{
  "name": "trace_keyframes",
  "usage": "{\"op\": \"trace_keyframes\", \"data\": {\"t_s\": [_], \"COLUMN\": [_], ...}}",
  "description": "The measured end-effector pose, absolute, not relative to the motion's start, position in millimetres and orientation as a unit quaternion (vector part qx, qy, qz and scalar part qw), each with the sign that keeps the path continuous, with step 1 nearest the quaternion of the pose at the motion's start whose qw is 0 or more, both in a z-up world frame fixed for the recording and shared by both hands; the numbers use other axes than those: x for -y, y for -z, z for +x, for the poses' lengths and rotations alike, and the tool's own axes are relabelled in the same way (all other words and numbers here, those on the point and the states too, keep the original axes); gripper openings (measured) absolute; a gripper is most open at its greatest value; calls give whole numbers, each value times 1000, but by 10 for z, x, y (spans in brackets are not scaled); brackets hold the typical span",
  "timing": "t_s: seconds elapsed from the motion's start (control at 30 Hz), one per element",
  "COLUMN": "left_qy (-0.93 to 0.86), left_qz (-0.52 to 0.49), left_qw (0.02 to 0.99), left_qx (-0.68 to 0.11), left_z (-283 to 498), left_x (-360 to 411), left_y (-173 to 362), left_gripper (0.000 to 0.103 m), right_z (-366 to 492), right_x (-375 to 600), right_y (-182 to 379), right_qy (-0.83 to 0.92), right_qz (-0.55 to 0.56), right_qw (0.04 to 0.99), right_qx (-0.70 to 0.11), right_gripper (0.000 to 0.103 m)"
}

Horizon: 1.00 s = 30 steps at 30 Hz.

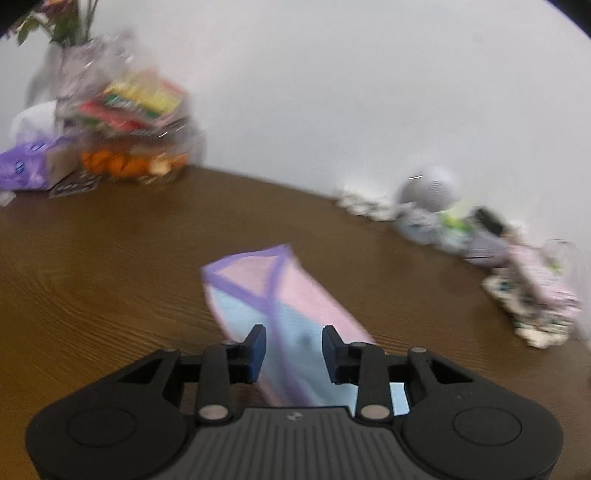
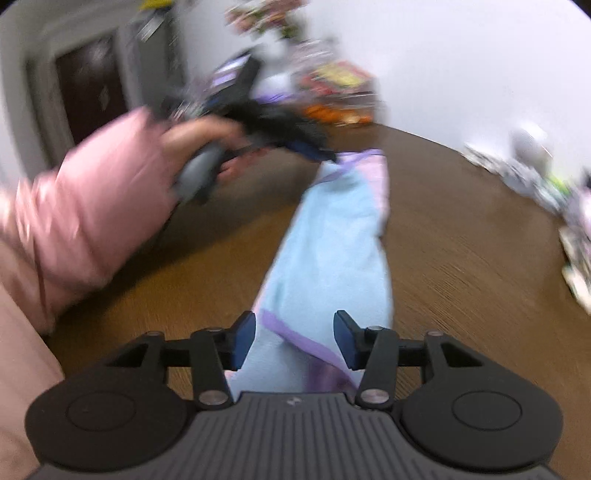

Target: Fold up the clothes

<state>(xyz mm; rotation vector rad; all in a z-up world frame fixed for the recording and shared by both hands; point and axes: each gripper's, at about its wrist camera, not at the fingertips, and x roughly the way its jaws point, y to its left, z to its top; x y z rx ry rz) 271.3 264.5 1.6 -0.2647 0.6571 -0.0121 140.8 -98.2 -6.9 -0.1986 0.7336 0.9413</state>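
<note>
Item: garment (image 2: 332, 240), light blue and pink with purple trim, lying on a brown wood-grain counter (image 1: 110, 258). It is gathered into a long narrow strip. In the right wrist view its long axis runs from the right gripper (image 2: 294, 339) up and away to the left gripper (image 2: 325, 155), so one end points at each tool. In the left wrist view the strip runs from between the fingers of the left gripper (image 1: 294, 350) away and slightly leftward, its far end (image 1: 255, 266) broad, showing crossed purple bands.

Left gripper: jaws stand apart, released, the cloth passing between them without visible pinch. A hand (image 2: 199, 136) in a pink sleeve (image 2: 92, 206) holds this tool.

Right gripper: jaws likewise spread, the near end of the cloth lying between and beneath them; grip not evident.

Surroundings, all blurred: bright snack packets (image 1: 136, 103) and orange fruit (image 1: 122, 164) stacked at the far left against a white wall (image 1: 369, 92); purple tissue pack (image 1: 22, 166); flowers (image 1: 62, 22); a row of small indistinct objects (image 1: 480, 236) along the right edge of the counter; dark door (image 2: 92, 85) in the right wrist view.
</note>
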Motion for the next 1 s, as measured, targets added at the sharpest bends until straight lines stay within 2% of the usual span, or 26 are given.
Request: {"op": "trace_keyframes", "data": {"t_s": [0.17, 0.27, 0.5, 0.53, 0.6, 0.67, 0.93, 1.0], "left_qy": [112, 174, 206, 200, 185, 176, 142, 146], "left_qz": [-101, -87, -66, -65, -68, -83, -117, -115], "left_qw": [933, 922, 902, 900, 900, 902, 909, 913], "left_qx": [-328, -336, -374, -382, -389, -386, -374, -364], "left_z": [2246, 1999, 1727, 1720, 1712, 1679, 1551, 1496], "left_x": [-2055, -1704, -1200, -1181, -1178, -1215, -1297, -1246], "left_y": [-66, -56, 197, 247, 329, 359, 308, 235], "left_gripper": [30, 24, 23, 21, 18, 18, 18, 18], "right_z": [1505, 1414, 1284, 1287, 1237, 1178, 651, 630], "right_x": [1472, 1725, 1986, 1989, 1936, 1876, 1365, 1337], "right_y": [96, 184, 428, 457, 418, 365, 252, 281], "right_qy": [-365, -353, -365, -369, -375, -380, -481, -492], "right_qz": [-63, -32, 47, 53, 32, 7, -231, -245], "right_qw": [852, 850, 829, 826, 832, 840, 794, 783], "right_qx": [-371, -390, -420, -423, -407, -388, -292, -293], "right_gripper": [40, 40, 40, 31, 6, 6, 6, 8]}}
